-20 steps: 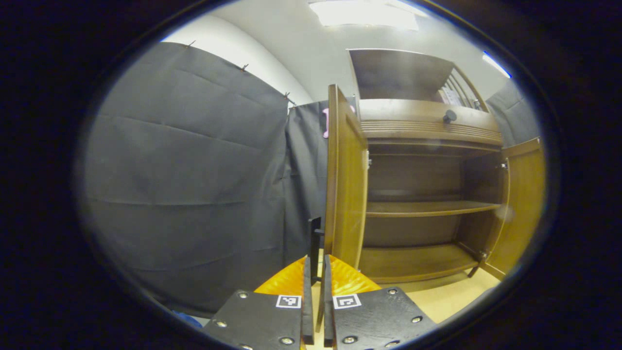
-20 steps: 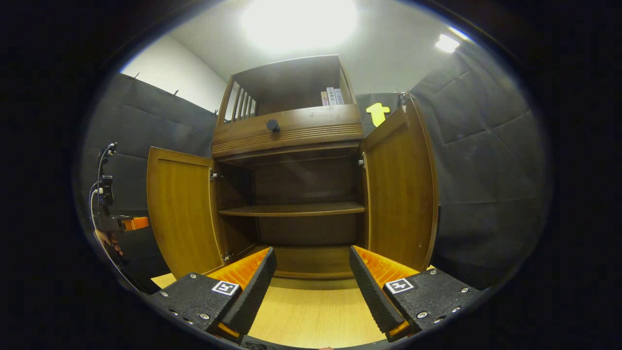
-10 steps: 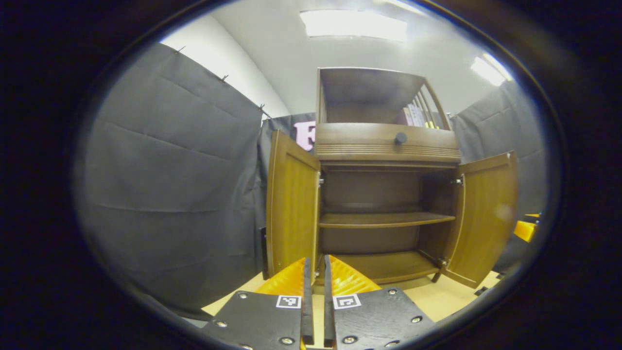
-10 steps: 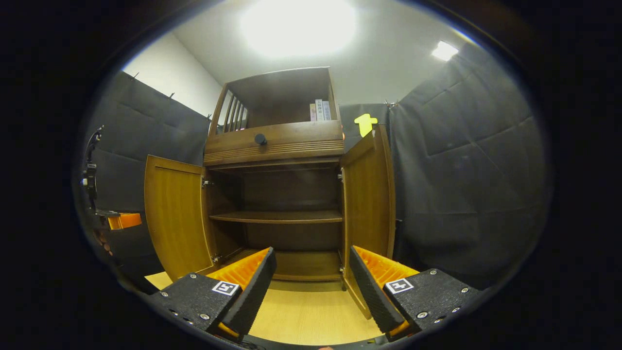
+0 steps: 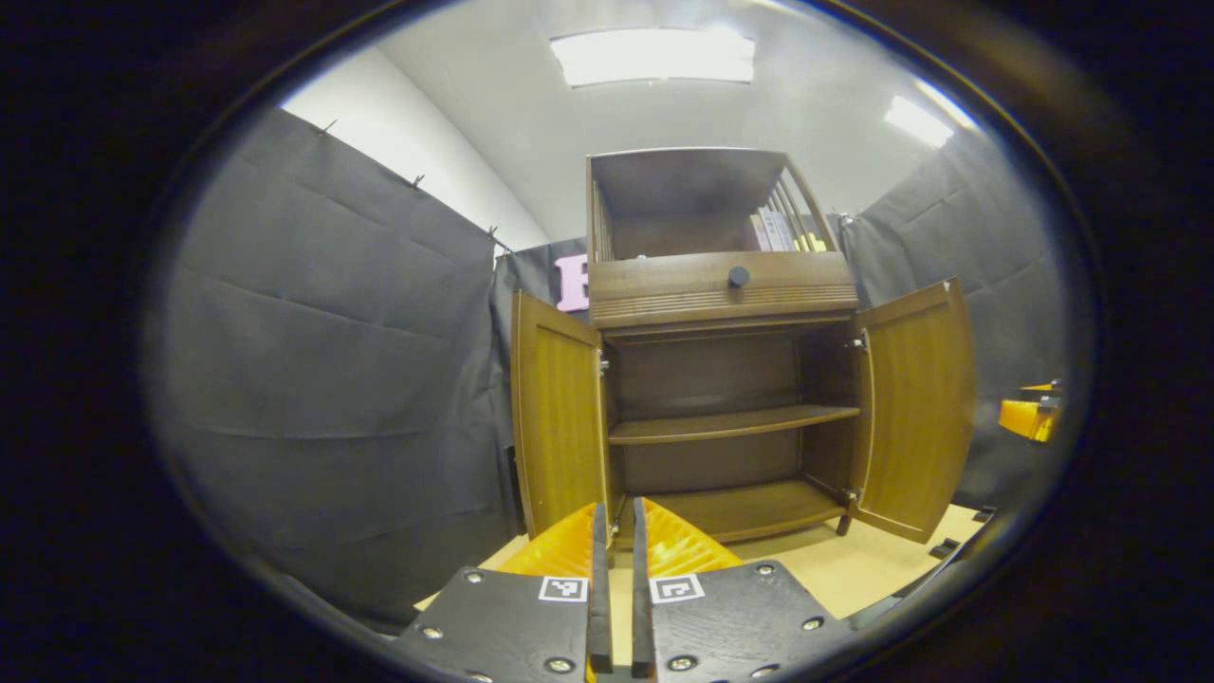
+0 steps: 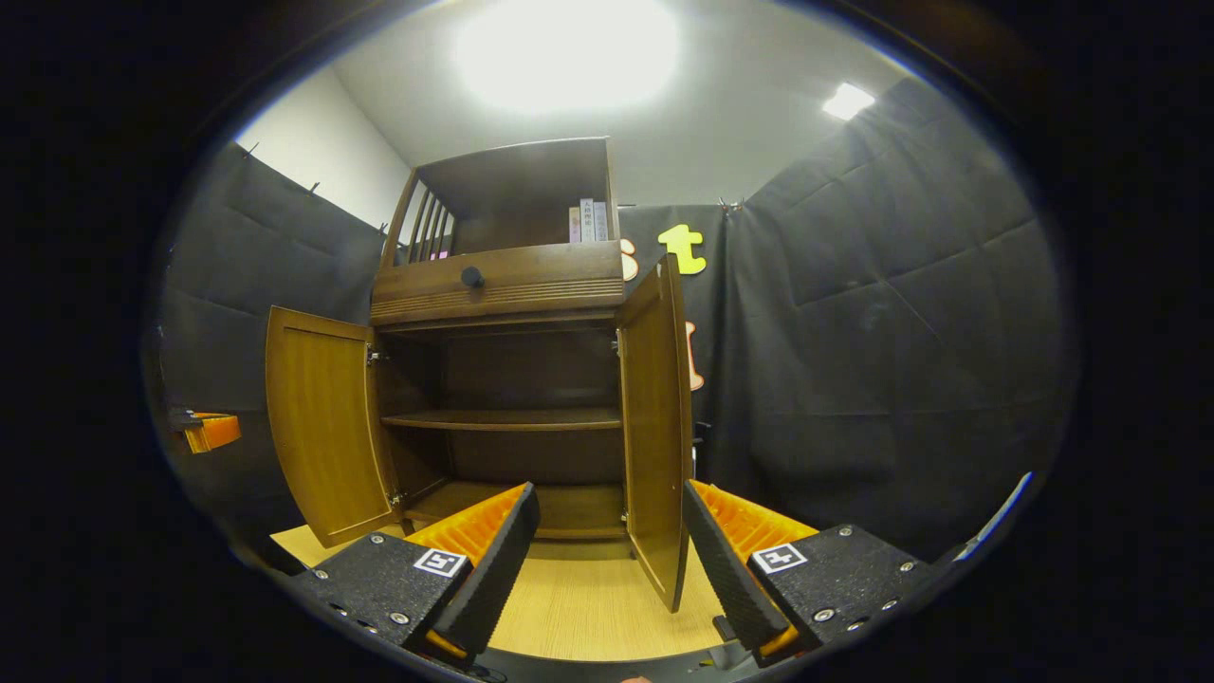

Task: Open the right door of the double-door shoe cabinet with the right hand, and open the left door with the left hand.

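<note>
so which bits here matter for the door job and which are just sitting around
Part of the job:
- left door, open
- right door, open
- left gripper, fingers close together
- right gripper, fingers apart

Just there:
- books on the top shelf
- drawer knob
- middle shelf, bare

Both views are evenly lit from above. A ceiling panel [image 5: 652, 57] glows at top centre of the left gripper view; in the right gripper view the lamp [image 6: 567, 52] blows out into white glare. The cabinet [image 6: 503, 379] interior lies in shadow. Straight edges bow toward the rims. Focus is fairly sharp, softening at the edges.
</note>
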`<state>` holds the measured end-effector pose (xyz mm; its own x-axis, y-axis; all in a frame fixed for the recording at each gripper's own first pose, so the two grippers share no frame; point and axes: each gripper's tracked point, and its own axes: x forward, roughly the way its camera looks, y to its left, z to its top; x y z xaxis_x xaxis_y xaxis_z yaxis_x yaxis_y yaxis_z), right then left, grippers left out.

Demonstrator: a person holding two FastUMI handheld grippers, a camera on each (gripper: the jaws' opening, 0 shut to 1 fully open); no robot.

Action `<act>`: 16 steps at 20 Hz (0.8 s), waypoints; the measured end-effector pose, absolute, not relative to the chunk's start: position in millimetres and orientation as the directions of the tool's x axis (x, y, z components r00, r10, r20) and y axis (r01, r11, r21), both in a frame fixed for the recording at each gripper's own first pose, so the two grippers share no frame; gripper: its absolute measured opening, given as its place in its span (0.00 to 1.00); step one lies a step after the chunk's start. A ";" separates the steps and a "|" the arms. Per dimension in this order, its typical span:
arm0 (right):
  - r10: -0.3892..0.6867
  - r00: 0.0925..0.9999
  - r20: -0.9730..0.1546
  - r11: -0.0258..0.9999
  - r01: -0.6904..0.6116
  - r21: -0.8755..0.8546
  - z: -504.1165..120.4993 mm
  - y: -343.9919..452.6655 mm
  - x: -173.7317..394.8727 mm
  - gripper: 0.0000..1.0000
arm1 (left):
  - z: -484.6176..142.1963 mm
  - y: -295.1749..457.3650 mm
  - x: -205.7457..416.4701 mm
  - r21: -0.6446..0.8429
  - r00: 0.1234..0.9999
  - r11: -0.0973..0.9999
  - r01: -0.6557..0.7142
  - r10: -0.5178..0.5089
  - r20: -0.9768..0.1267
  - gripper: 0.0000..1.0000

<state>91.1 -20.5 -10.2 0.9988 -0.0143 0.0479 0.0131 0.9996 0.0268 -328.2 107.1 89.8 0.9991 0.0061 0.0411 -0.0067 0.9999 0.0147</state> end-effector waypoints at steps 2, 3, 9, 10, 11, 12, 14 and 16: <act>-0.016 0.999 0.044 0.999 0.015 0.037 -12.3 -22.0 86.6 0.93 | 86.9 106.6 -335.7 0.016 0.999 1.000 -0.009 0.008 0.042 0.18; -0.017 0.999 0.043 0.999 0.016 0.040 -13.5 -22.2 85.7 0.93 | 87.7 107.9 -337.4 0.018 0.999 1.000 -0.019 0.018 0.047 0.17; -0.007 0.999 0.044 0.999 0.005 0.049 -14.4 -15.9 79.1 0.93 | 81.7 108.5 -348.2 0.000 0.999 1.000 -0.021 0.021 0.042 0.76; -0.004 0.999 0.046 0.999 0.002 0.048 -14.0 -15.2 78.1 0.93 | 81.8 113.3 -350.0 0.004 0.998 0.999 -0.044 0.044 0.048 0.88; -0.004 0.999 0.047 0.999 0.002 0.046 -14.1 -14.7 78.4 0.93 | 83.9 116.7 -351.6 0.007 0.997 0.998 -0.055 0.055 0.050 1.00; -0.003 0.999 0.047 0.999 0.001 0.044 -14.3 -15.3 77.9 0.93 | 83.7 116.5 -352.5 0.008 0.997 0.998 -0.060 0.059 0.050 1.00; -0.001 0.999 0.042 0.999 -0.001 0.047 -14.9 -14.2 77.4 0.93 | 81.6 117.4 -352.1 0.009 0.997 0.998 -0.066 0.065 0.046 0.93; 0.001 0.999 0.041 0.999 -0.003 0.048 -15.0 -14.1 77.9 0.93 | 81.6 119.3 -352.1 0.011 0.996 0.997 -0.073 0.073 0.044 1.00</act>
